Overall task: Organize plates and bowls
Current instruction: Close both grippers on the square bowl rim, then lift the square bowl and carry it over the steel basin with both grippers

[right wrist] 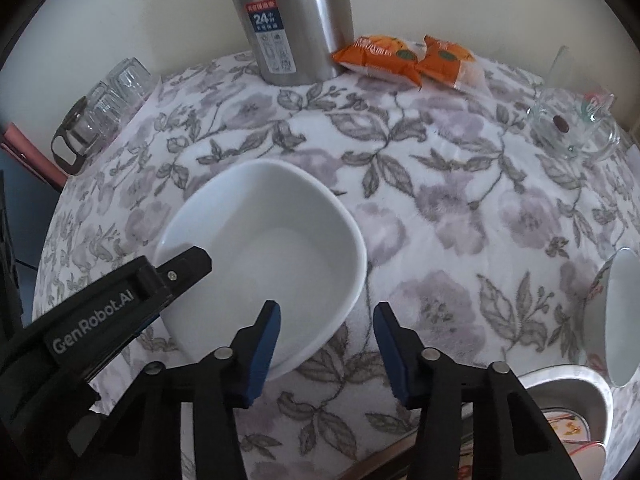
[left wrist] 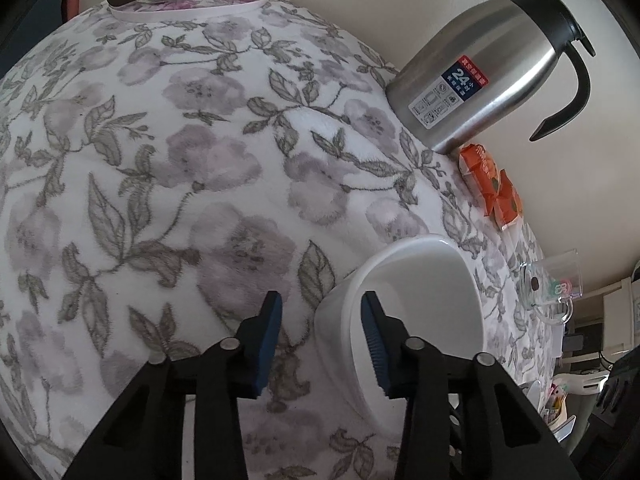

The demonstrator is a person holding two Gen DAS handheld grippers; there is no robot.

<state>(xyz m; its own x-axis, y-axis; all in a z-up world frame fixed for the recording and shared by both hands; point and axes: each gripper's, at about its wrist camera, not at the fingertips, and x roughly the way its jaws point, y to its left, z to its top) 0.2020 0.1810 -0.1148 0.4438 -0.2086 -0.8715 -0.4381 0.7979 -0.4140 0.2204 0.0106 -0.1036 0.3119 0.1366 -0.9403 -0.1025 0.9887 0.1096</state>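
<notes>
Two claws straddle opposite rims of one white bowl [right wrist: 272, 248] resting on the floral-clothed bench [right wrist: 460, 200]. The left claw [left wrist: 322, 342] has one pad inside the bowl and one outside, not pressing. The right claw [right wrist: 328, 354] likewise stands released around the near rim. A steel thermos [right wrist: 296, 20] stands behind.

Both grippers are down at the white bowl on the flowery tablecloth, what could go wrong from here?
1. The left gripper and right gripper each straddle only the thin rim of the white square ceramic bowl, jaws not yet pressing; a shallow bite could slip.
2. The soft floral tablecloth may let the bowl tilt or drag when lifted.
3. The tall steel thermos jug stands just behind it; a wide swing might knock it.
</notes>
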